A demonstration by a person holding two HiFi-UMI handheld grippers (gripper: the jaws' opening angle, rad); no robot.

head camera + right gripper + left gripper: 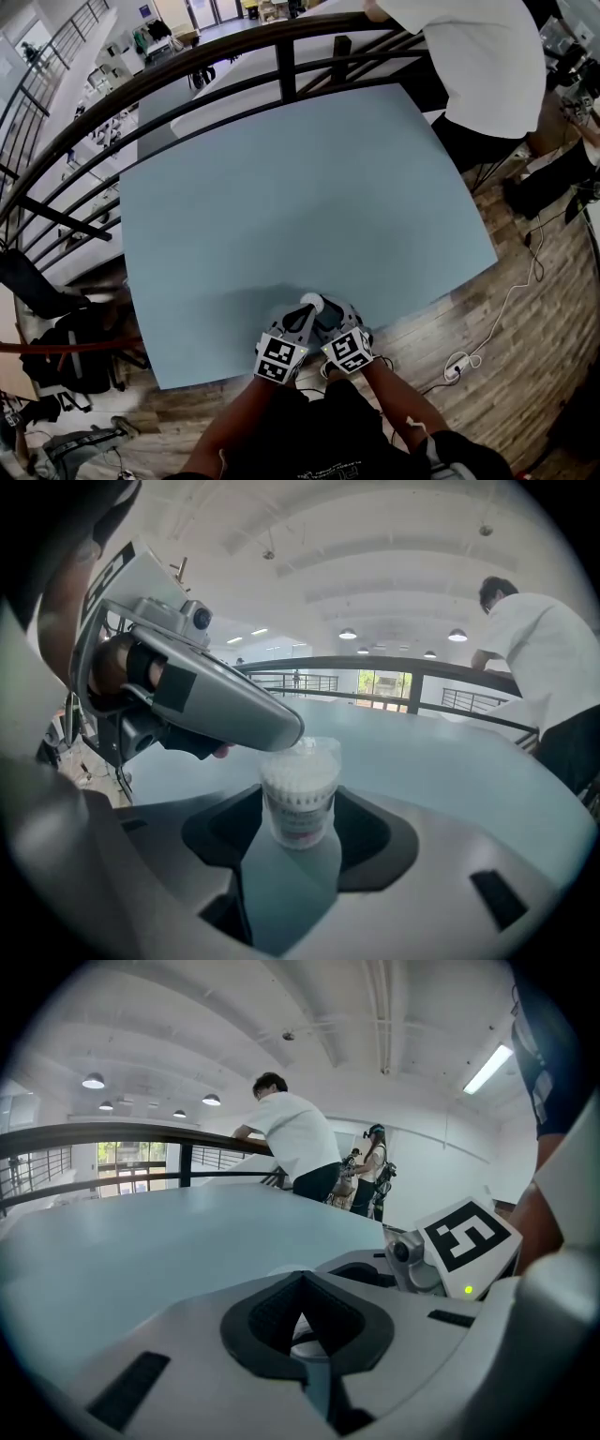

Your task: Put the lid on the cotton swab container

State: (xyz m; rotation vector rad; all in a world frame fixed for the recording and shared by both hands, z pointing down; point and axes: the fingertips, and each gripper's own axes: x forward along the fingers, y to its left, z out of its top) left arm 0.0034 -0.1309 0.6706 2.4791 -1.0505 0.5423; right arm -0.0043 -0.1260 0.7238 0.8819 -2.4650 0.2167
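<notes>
While the right gripper [300,834] clamps the cotton swab container [300,799] near the table's [309,187] 6 o'clock edge, the clear lid [315,751] sits atop it, with the left gripper [279,731] pinched on its 9 o'clock rim. Pressing it home and letting go seemingly remain.

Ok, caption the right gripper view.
Right gripper grips clear cylindrical cotton swab container; left gripper holds clear lid atop.

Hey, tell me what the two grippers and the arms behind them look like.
The left gripper and right gripper both have smooth light-grey moulded shells with black padded fingers. Each carries a white cube printed with black square markers. A small green light glows beside the right one's cube. The person wears a dark short-sleeved top.
</notes>
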